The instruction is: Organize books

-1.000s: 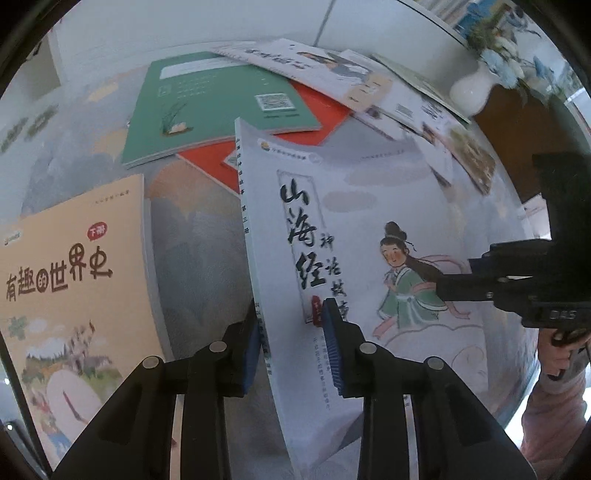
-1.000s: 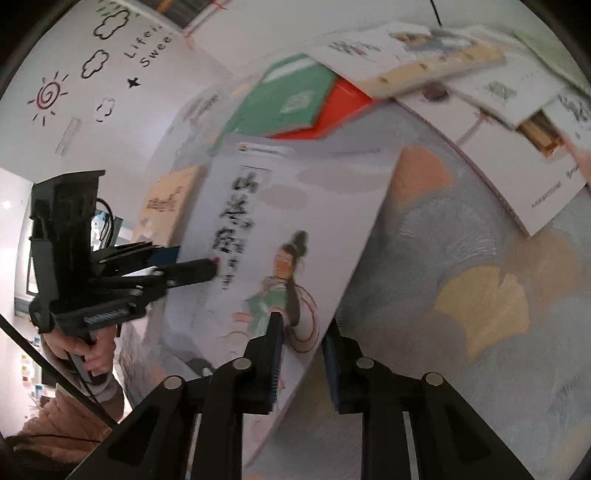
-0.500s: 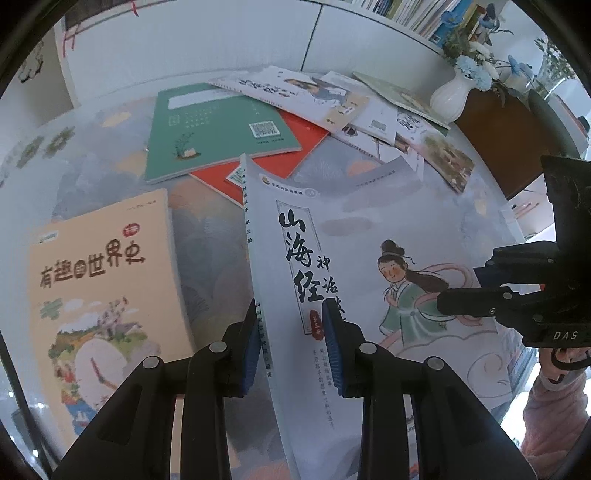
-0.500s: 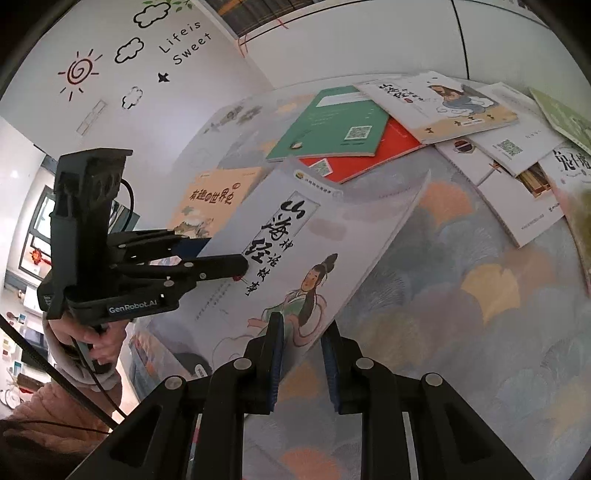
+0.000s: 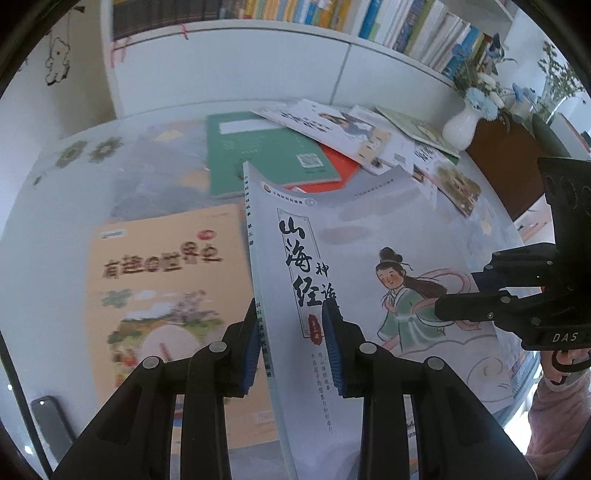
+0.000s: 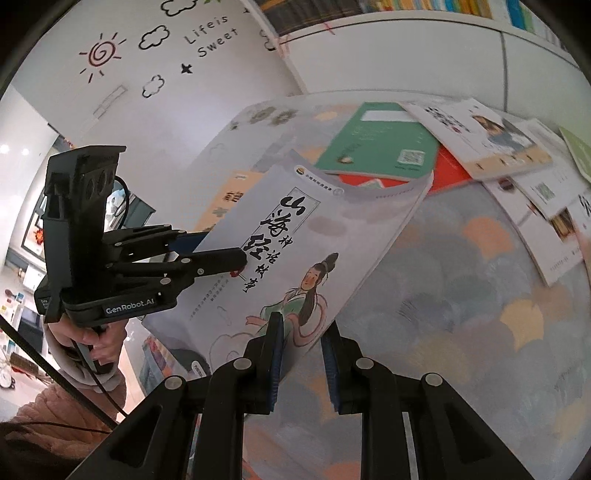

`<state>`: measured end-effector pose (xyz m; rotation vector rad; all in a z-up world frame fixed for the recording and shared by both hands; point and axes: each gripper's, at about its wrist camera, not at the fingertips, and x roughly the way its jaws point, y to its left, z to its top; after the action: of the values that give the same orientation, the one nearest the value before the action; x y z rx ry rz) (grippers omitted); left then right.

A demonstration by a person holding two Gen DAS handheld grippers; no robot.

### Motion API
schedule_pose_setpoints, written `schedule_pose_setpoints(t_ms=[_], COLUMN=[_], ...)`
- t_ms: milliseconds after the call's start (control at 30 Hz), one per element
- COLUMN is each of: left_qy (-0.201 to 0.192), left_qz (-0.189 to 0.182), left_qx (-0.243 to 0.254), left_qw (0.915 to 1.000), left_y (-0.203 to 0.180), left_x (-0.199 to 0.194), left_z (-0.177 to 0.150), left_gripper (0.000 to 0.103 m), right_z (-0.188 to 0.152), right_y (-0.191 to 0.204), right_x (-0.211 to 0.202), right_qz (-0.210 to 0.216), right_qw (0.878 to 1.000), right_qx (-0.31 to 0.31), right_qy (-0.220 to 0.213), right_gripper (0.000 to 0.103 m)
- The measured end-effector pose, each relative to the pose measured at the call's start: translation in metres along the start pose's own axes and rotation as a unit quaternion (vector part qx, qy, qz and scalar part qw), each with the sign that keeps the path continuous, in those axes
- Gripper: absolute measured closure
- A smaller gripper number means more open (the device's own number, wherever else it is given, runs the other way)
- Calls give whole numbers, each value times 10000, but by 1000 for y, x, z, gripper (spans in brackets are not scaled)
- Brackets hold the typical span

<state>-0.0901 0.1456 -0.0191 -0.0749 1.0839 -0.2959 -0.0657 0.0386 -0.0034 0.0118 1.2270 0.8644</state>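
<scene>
Pale grey storybook [image 5: 369, 258] aloft above the table [image 6: 480, 295], left gripper [image 5: 291, 347] clenched on its spine edge at 6 o'clock, right gripper [image 6: 301, 354] clamped on its lower edge, orange book [image 5: 155, 280] at 9 o'clock, green book [image 5: 258, 151] at 12 o'clock.

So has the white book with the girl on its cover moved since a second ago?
Yes. The white book has risen off the table: in the left wrist view its top edge now overlaps the green book, and the bookshelf has come into sight.
</scene>
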Motion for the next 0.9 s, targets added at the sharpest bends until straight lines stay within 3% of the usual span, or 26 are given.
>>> schedule_pose_setpoints(t_ms=[533,900], left_qy=[-588,-390], left_qz=[180,71], left_qx=[-518,-865], left_qw=[9968,9955], left_y=[82,129], left_x=[-45,-16], left_z=[-5,-20], left_gripper=[76,76], right_z=[58,74], right_y=[57,66], right_x=[48,99], right_qz=[293,395], right_qw=[9979,9970], right_qx=[-571,-551], right_qy=[58,370], right_gripper=[82,82])
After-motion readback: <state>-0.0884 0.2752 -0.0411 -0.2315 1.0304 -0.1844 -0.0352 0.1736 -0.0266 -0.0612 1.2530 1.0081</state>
